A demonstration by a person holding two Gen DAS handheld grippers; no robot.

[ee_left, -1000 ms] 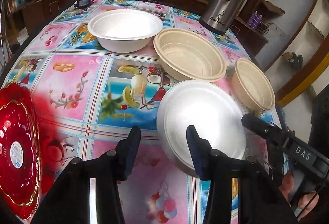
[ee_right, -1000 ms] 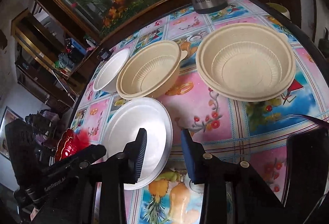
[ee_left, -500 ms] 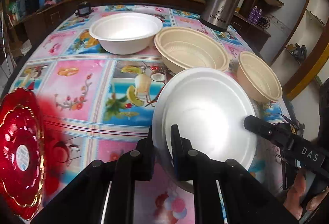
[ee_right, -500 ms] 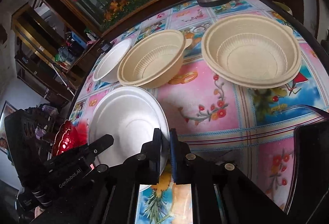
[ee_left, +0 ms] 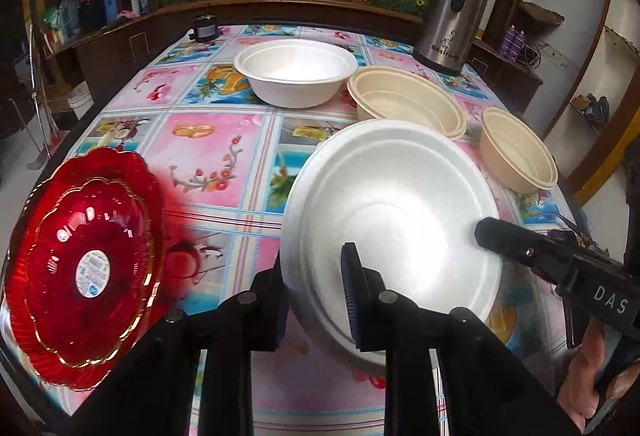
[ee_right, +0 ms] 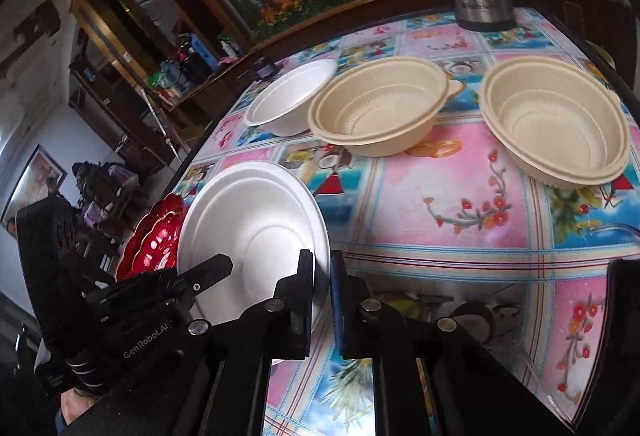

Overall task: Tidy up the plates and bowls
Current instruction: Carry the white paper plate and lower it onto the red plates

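Observation:
A white foam bowl (ee_left: 400, 212) is tilted and lifted off the table, held at its rim from both sides. My left gripper (ee_left: 316, 268) is shut on its near-left rim. My right gripper (ee_right: 322, 268) is shut on its right rim (ee_right: 316, 220); its finger shows in the left wrist view (ee_left: 504, 236). A second white bowl (ee_left: 296, 70) sits at the far middle. Two beige bowls (ee_left: 406, 104) (ee_left: 518, 150) sit to the right of it. A red glass plate (ee_left: 86, 260) lies at the table's left edge.
A steel thermos (ee_left: 454, 8) stands at the far right corner of the flowered tablecloth (ee_left: 216, 140). A small dark object (ee_left: 204, 28) sits at the far edge. A wooden ledge with plants runs behind the table. The table edge drops off right of the beige bowls.
Both grippers went from open to shut on the white bowl's rim, then lifted and tilted it off the table. The other bowls and the red plate have not moved.

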